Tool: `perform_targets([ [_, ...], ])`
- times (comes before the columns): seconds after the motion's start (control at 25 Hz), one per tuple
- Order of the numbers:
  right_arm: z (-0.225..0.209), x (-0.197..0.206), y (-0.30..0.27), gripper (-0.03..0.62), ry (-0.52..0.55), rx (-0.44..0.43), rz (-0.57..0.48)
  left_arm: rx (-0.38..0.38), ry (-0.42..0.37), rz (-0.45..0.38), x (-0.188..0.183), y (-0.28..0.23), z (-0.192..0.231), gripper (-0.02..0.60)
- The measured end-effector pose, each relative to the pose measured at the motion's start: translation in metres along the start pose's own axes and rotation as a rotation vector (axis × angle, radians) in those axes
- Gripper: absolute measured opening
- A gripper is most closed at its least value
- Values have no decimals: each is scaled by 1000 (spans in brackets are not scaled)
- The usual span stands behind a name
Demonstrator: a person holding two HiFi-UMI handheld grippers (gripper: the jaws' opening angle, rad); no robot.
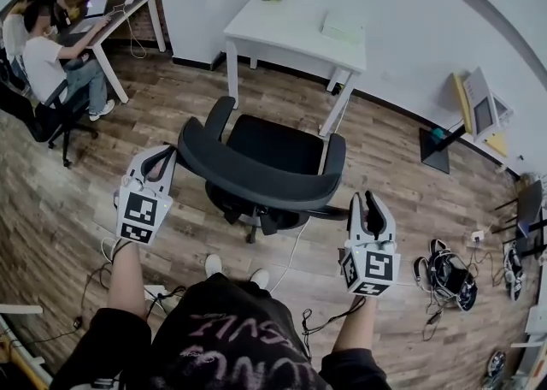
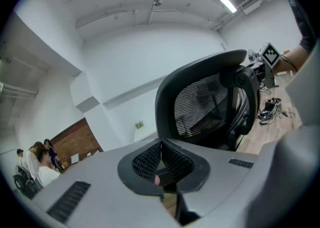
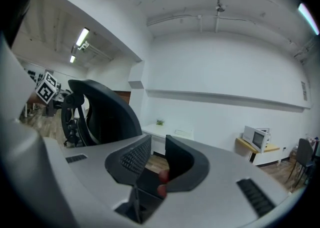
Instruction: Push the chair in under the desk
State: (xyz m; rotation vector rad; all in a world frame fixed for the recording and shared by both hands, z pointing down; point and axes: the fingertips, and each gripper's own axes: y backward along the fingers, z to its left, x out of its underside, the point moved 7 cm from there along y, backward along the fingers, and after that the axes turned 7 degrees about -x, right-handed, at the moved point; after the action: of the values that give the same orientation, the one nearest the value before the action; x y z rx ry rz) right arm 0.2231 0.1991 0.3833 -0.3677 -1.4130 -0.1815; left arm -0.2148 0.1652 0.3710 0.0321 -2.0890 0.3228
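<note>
A black office chair [image 1: 265, 162] stands on the wood floor with its curved backrest toward me and its seat facing the white desk [image 1: 295, 33] by the wall. It sits a little out from the desk. My left gripper [image 1: 162, 157] is just left of the backrest's end, shut and empty. My right gripper [image 1: 366, 204] is lower, off the backrest's right end, jaws slightly apart with nothing between them. The left gripper view has the mesh backrest [image 2: 210, 104] close above the shut left gripper [image 2: 161, 159]. In the right gripper view the chair [image 3: 107, 114] is left of the right gripper [image 3: 157, 154].
A seated person [image 1: 43, 55] works at another desk at the far left. Bags and cables [image 1: 449, 273] lie on the floor at the right, below a small stand with a microwave [image 1: 479, 106]. A white cable [image 1: 295, 251] runs under the chair. My shoes [image 1: 231, 268] are behind the chair base.
</note>
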Motion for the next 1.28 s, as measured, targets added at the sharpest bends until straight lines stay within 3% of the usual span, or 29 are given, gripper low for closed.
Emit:
perform_targets([
  [0.2, 23, 7, 0, 145, 107, -58, 82, 91, -220, 43, 11, -1, -5, 17],
  [0.32, 37, 13, 2, 168, 196, -92, 155, 139, -296, 58, 17, -2, -8, 19],
  [0.44, 47, 20, 0, 194, 264, -117, 225, 185, -326, 69, 20, -7, -9, 102],
  [0.64, 64, 26, -10, 221, 396, -150, 318, 257, -407, 107, 32, -16, -15, 164],
  [0.84, 72, 39, -5, 236, 551, -169, 446, 294, -495, 127, 43, -21, -25, 189],
  [0.96, 77, 43, -9, 245, 561, -162, 459, 302, -533, 134, 47, -27, -28, 219],
  [1.28, 83, 53, -23, 245, 655, -175, 518, 343, -581, 142, 51, -39, -35, 225],
])
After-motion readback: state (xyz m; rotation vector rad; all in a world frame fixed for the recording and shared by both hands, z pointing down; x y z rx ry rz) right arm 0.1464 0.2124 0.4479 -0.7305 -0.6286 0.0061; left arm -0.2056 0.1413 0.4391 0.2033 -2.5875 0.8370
